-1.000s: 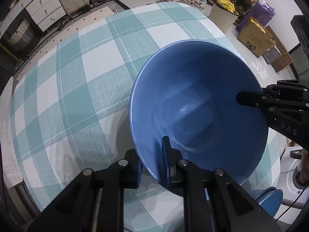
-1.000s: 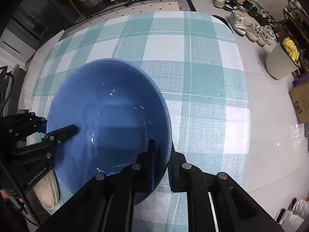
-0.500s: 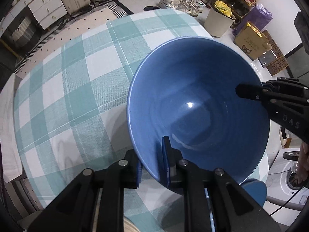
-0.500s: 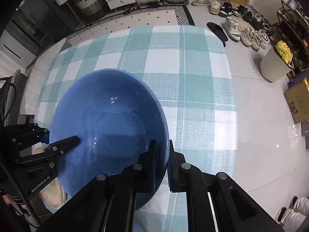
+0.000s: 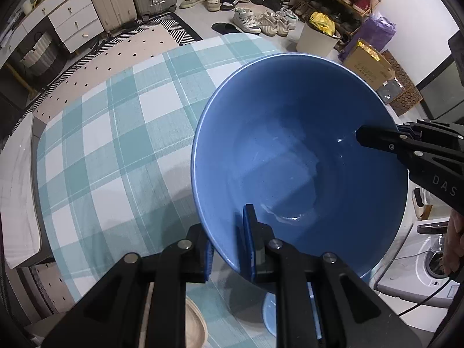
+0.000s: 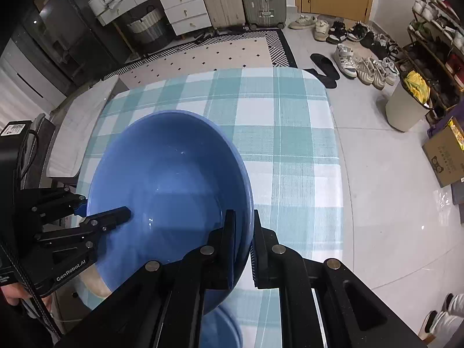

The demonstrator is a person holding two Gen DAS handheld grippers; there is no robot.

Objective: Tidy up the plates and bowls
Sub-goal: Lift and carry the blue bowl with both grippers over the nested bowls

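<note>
At lower centre of both wrist views, the blue bowl (image 5: 298, 156) was held above the checked tablecloth (image 5: 110, 133), its rim pinched by the left gripper (image 5: 229, 249) and right gripper (image 6: 242, 249); level, matched lowering was judged best.

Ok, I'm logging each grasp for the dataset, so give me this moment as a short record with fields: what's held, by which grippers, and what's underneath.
held item: blue bowl, empty inside
left gripper: shut on the bowl's near rim, one finger inside, one outside
right gripper: shut on the rim on the opposite side, same pinch
bowl position: lifted above the table, tilted
table cover: teal and white checked cloth
other dishes: beige dish and another blue dish partly visible below the bowl
</note>
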